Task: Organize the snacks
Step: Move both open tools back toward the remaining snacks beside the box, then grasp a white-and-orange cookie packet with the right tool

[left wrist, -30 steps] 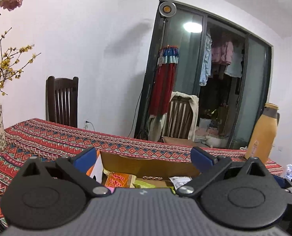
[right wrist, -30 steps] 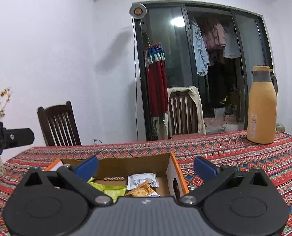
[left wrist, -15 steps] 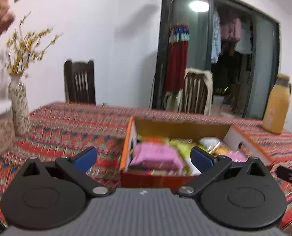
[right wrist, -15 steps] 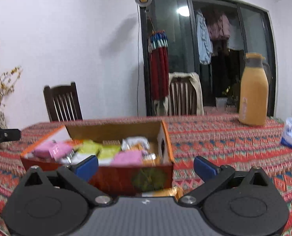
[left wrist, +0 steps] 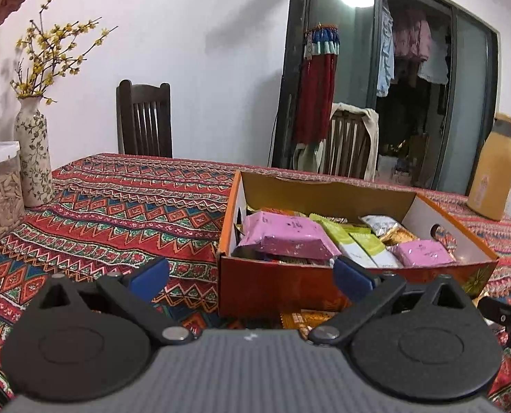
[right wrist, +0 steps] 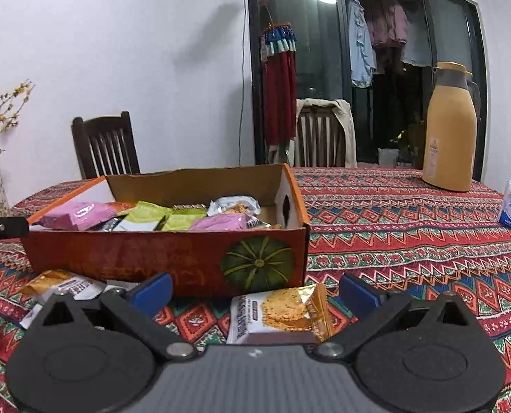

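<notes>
Both grippers have pulled back from over the box (right wrist: 173, 258) and dropped low in front of it. Left gripper (left wrist: 250, 277) and right gripper (right wrist: 255, 292) gape wide, empty. A cracker packet (right wrist: 276, 313) lies just before the box, likely the next pick.

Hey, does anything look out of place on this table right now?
Yes. Two snack packets lie on the cloth outside the box: a cracker packet just ahead of the open right gripper, and another by the box's front left.
</notes>
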`<action>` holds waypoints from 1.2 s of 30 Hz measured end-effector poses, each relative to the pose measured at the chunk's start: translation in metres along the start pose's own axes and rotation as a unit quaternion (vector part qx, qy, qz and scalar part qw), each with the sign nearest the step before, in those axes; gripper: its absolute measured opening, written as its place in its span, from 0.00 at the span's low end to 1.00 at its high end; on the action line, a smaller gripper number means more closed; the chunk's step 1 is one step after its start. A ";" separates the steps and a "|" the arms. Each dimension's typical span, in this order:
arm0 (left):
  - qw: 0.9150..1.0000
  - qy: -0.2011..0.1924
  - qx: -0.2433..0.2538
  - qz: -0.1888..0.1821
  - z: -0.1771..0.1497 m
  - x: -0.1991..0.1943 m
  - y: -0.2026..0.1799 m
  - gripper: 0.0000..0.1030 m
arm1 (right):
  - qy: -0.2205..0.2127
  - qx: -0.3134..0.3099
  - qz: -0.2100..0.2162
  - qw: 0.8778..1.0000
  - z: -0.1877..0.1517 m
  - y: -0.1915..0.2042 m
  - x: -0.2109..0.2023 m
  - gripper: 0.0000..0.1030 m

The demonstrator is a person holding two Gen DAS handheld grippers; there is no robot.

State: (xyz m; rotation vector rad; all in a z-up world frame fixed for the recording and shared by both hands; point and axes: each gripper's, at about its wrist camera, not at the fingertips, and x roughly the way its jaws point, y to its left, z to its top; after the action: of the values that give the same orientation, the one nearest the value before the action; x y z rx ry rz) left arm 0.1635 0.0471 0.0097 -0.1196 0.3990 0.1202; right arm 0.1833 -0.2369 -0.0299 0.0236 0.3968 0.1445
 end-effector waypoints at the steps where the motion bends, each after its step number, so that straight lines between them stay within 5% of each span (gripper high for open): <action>1: 1.000 -0.001 -0.001 0.000 0.000 -0.001 0.000 1.00 | -0.002 0.001 0.001 1.000 0.000 0.000 0.000 1.00; 13: 1.000 -0.001 -0.011 0.005 0.000 -0.001 0.005 1.00 | -0.002 0.014 0.009 1.000 0.002 -0.005 0.001 1.00; 31: 1.000 0.019 -0.024 0.001 -0.001 0.006 0.010 1.00 | 0.149 0.001 -0.020 0.989 0.004 -0.005 0.060 1.00; 36: 0.999 0.022 -0.023 0.002 -0.001 0.006 0.011 1.00 | 0.152 -0.009 -0.023 0.988 0.003 -0.002 0.064 1.00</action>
State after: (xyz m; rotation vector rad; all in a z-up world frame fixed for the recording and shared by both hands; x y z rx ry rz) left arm 0.1676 0.0581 0.0053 -0.1671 0.4405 0.1307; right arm 0.2434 -0.2295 -0.0519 -0.0255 0.7007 0.1060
